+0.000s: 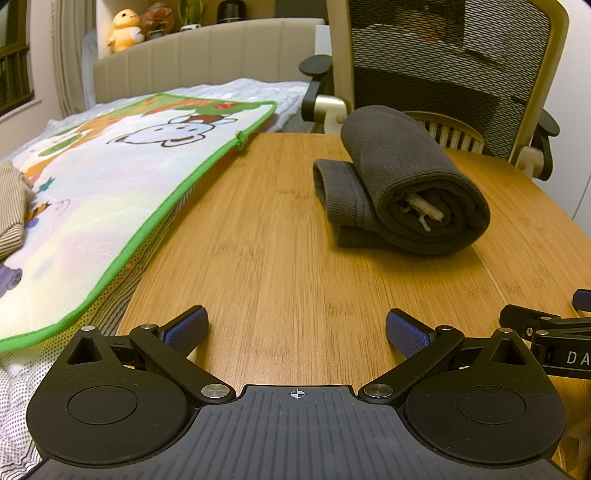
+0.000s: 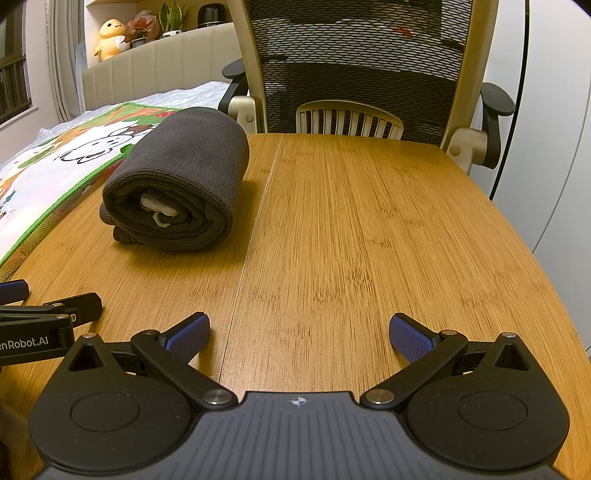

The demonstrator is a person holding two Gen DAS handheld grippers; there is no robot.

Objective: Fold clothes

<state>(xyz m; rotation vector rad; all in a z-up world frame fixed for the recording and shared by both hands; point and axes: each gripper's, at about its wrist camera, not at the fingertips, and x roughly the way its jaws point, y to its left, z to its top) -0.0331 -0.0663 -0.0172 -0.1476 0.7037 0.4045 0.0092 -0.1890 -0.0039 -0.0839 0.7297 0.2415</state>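
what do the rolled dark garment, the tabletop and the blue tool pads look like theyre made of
Rolled dark garment: looks like soft grey ribbed knit; fine ribs run across it, and pale cord shows in the roll's end.
Tabletop: probably bamboo or a bamboo-look laminate; narrow strips with darker node marks and a satin sheen.
Blue tool pads: seemingly rubber or textured plastic, with a dotted matte surface.

A bedroom at home: a bed (image 1: pixel 229 92) with a padded headboard (image 1: pixel 207 55) sits beside the wooden tabletop (image 2: pixel 369 229), a cartoon blanket (image 1: pixel 110 192) spread over it. A yellow plush toy (image 2: pixel 109 38) and potted plants (image 2: pixel 171 18) line the shelf behind, and a mesh office chair (image 2: pixel 354 62) faces the tabletop.
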